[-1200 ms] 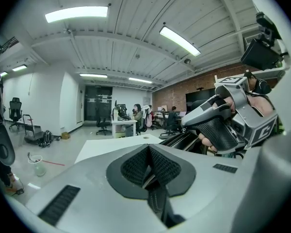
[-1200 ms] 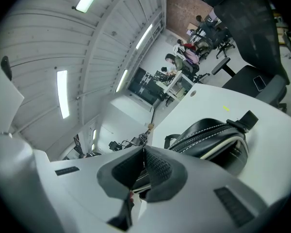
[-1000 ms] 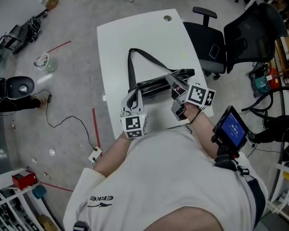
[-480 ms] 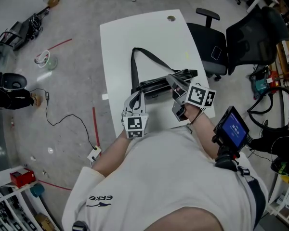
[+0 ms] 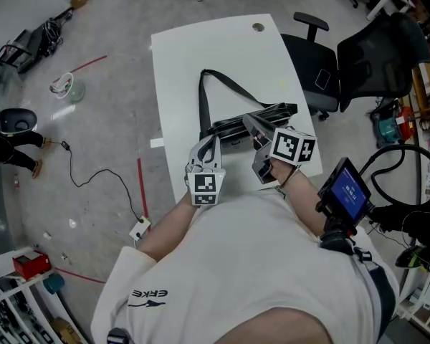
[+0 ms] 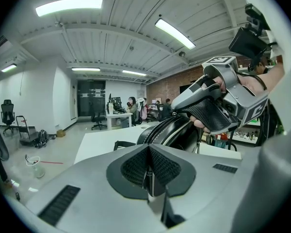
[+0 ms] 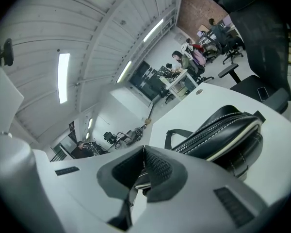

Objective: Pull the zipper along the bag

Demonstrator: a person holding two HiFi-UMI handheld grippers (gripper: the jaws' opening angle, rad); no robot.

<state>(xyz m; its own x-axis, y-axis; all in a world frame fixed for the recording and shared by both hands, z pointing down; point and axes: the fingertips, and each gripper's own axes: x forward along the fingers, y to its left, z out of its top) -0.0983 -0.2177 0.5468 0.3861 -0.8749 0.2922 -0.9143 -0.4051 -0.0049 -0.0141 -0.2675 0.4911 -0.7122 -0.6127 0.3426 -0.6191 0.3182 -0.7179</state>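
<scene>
bag (image 5: 233, 129): lying on white desk (image 5: 201, 49), strap away frm person
L tool (image 5: 209, 142): at bag's left end, pressed together
R tool (image 5: 249, 125): atop bag, pinching zip pull (image 7: 141, 181)

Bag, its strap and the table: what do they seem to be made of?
Bag: probably leather or imitation leather, black and smooth with a soft sheen; light stitching and a pale edge trim show.
Strap: a flat black band, webbing or leather; the look leaves it open.
Table: white, smooth, matte top, perhaps laminate.
</scene>
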